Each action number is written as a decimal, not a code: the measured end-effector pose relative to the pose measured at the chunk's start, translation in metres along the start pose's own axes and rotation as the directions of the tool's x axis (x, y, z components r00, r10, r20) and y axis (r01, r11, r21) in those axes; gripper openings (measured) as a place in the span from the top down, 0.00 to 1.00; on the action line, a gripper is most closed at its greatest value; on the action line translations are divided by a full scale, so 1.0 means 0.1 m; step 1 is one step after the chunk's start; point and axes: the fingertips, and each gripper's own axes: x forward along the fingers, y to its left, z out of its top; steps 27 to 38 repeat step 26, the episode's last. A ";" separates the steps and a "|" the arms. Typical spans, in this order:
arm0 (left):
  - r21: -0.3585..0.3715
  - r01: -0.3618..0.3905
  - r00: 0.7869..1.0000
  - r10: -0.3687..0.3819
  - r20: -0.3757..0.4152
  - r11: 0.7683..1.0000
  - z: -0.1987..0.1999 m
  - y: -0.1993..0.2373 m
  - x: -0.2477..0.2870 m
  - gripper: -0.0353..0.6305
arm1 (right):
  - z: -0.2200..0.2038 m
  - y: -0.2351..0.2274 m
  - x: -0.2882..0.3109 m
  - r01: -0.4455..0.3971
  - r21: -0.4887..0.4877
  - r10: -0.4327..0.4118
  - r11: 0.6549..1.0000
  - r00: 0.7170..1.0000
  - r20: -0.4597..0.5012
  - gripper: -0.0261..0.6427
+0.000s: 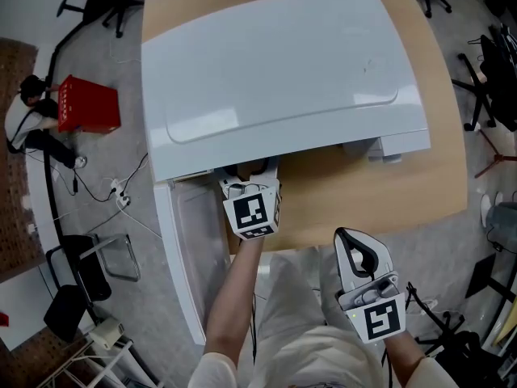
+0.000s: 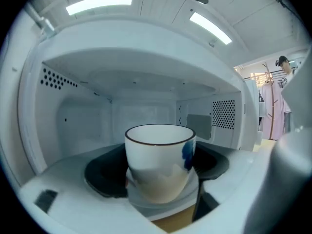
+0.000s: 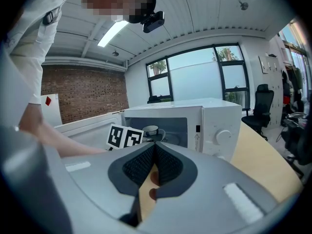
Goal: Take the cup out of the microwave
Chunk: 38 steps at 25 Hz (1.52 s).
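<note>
1. Cup (image 2: 158,165): white, thin dark rim, a blue blotch on one side; lower half looks beige, possibly a reflection.
2. Microwave (image 1: 275,63): white.
3. Table (image 1: 380,192): pale wood.
4. Crate (image 1: 87,105): red.
5. Marker cube (image 1: 252,211): black squares on white.

This is an office-like workroom or lab. A white microwave (image 1: 283,71) stands on a wooden table (image 1: 363,196) over a grey floor strewn with cables (image 1: 113,188) and a red crate (image 1: 87,105). Rolling office chairs (image 3: 263,104) stand around, with a brick wall (image 3: 83,94), tall windows (image 3: 204,79), ceiling strip lights (image 2: 97,5) and a coat rack (image 2: 270,106).
</note>
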 end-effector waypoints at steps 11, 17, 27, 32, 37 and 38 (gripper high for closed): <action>0.007 0.018 0.999 -0.018 -0.033 1.000 0.06 -0.35 -0.68 0.36 | 0.17 0.06 -0.17 -0.017 -0.019 0.018 1.000 0.999 0.045 0.95; -0.012 0.024 0.999 -0.024 -0.023 1.000 0.22 -0.56 -1.09 0.36 | 0.23 0.06 -0.24 -0.038 -0.039 0.040 0.999 0.998 0.049 0.95; -0.076 -0.001 1.000 0.001 -0.005 0.997 0.61 -0.79 -1.83 0.36 | 0.34 -0.01 -0.35 -0.042 -0.066 0.045 0.997 0.997 0.055 0.95; -0.076 -0.001 1.000 0.001 -0.005 0.997 0.61 -0.79 -1.83 0.36 | 0.34 -0.01 -0.35 -0.042 -0.066 0.045 0.997 0.997 0.055 0.95; -0.076 -0.001 1.000 0.001 -0.005 0.997 0.61 -0.79 -1.83 0.36 | 0.34 -0.01 -0.35 -0.042 -0.066 0.045 0.997 0.997 0.055 0.95; -0.076 -0.001 1.000 0.001 -0.005 0.997 0.61 -0.79 -1.83 0.36 | 0.34 -0.01 -0.35 -0.042 -0.066 0.045 0.997 0.997 0.055 0.95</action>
